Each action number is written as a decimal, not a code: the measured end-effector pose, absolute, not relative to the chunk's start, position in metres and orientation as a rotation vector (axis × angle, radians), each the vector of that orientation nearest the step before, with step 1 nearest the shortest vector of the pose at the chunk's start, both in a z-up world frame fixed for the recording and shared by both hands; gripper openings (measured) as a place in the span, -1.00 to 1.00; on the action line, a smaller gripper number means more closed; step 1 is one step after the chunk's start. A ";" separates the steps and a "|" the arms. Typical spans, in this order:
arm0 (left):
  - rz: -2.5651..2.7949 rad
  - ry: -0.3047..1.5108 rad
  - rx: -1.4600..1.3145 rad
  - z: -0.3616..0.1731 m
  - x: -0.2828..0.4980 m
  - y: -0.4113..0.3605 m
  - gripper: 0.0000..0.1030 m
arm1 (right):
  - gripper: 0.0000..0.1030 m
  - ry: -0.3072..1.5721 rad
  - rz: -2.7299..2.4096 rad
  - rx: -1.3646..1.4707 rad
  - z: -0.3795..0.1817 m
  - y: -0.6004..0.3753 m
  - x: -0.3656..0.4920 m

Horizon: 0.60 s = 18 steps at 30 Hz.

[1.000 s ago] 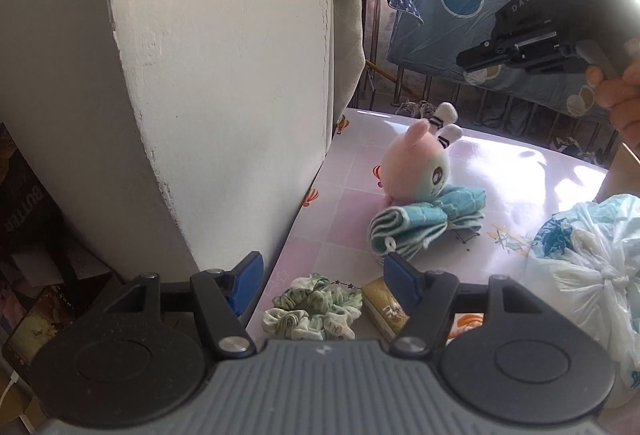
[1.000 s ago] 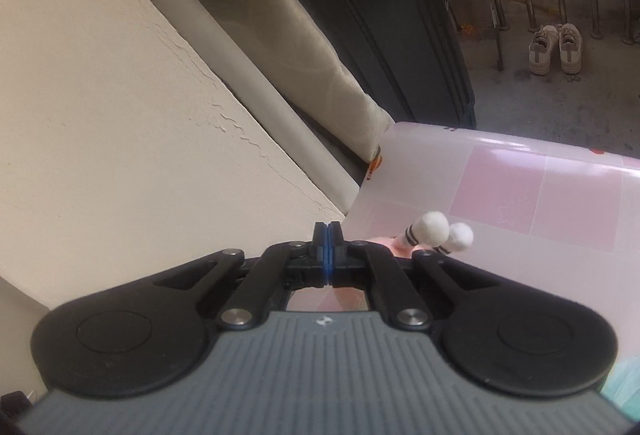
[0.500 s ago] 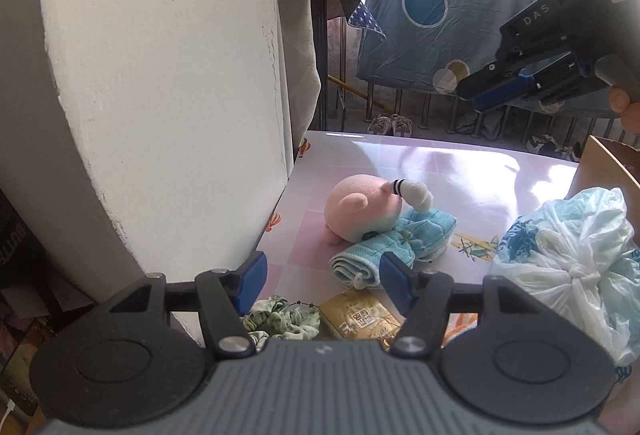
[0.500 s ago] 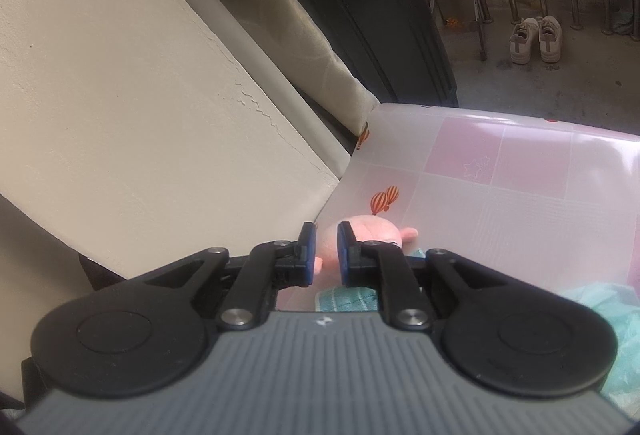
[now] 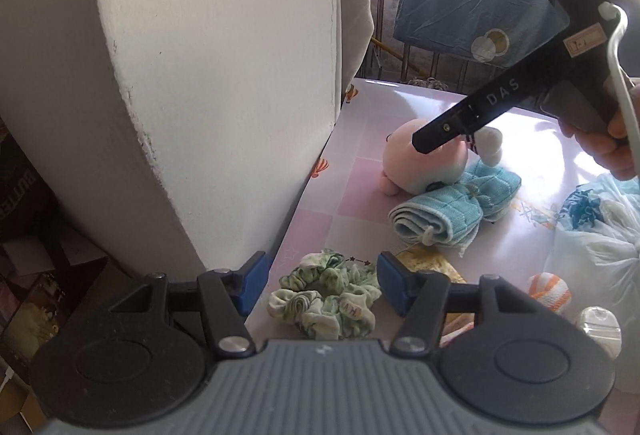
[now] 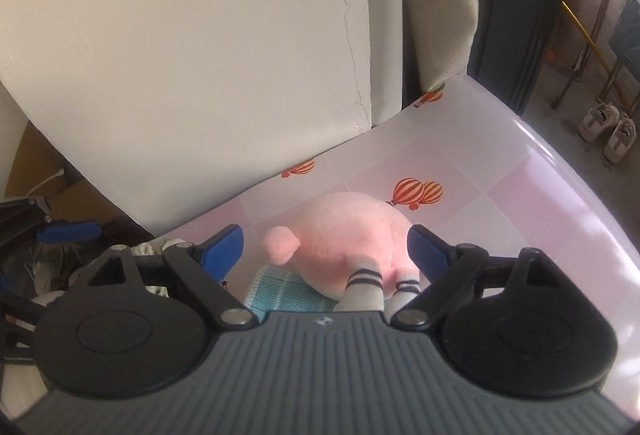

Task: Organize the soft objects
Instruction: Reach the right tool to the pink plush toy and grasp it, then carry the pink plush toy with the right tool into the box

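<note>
Dropped from up by the window, the right tongs (image 6: 326, 249) now straddle the pink plush toy (image 6: 344, 235), jaws opening, pads not pressing it. Its face is hidden; its legs are cut off by the tool body. The left tongs (image 5: 318, 281) hover half-open, closing over the green scrunchie (image 5: 326, 301) on the worktop (image 5: 360, 195). Glare washes out the far edge.

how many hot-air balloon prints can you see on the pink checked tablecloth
4 in the right wrist view: a red-striped hot-air balloon pair just beyond the pink plush toy, one by the wall's base, one at the far corner. The toy and gripper may hide others.
</note>
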<state>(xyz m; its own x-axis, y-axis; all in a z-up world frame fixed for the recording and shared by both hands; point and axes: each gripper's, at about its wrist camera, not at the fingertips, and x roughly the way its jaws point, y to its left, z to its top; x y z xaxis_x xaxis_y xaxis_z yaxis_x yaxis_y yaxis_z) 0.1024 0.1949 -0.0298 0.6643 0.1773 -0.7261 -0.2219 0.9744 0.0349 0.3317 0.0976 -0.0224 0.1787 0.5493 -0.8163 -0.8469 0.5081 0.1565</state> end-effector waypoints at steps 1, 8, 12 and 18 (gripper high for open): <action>0.230 0.818 -0.062 -0.032 0.103 0.198 0.19 | 0.75 0.964 1.017 -0.396 -0.028 0.103 0.332; 0.244 0.824 -0.075 -0.036 0.106 0.205 0.19 | 0.32 0.965 0.873 -0.367 -0.046 0.101 0.347; 0.237 0.809 -0.097 -0.031 0.101 0.207 0.19 | 0.23 1.024 0.772 -0.070 -0.031 0.064 0.376; 0.206 0.778 -0.116 -0.019 0.085 0.201 0.19 | 0.23 1.045 0.771 0.444 0.003 -0.008 0.375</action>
<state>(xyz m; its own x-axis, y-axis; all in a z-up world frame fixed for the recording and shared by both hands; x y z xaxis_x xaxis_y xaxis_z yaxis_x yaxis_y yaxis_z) 0.0851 0.2008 -0.0187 0.6935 0.1415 -0.7065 -0.2268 0.9735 -0.0277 0.3750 -0.0084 0.0025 0.2810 0.7488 -0.6003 -0.3533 0.6623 0.6607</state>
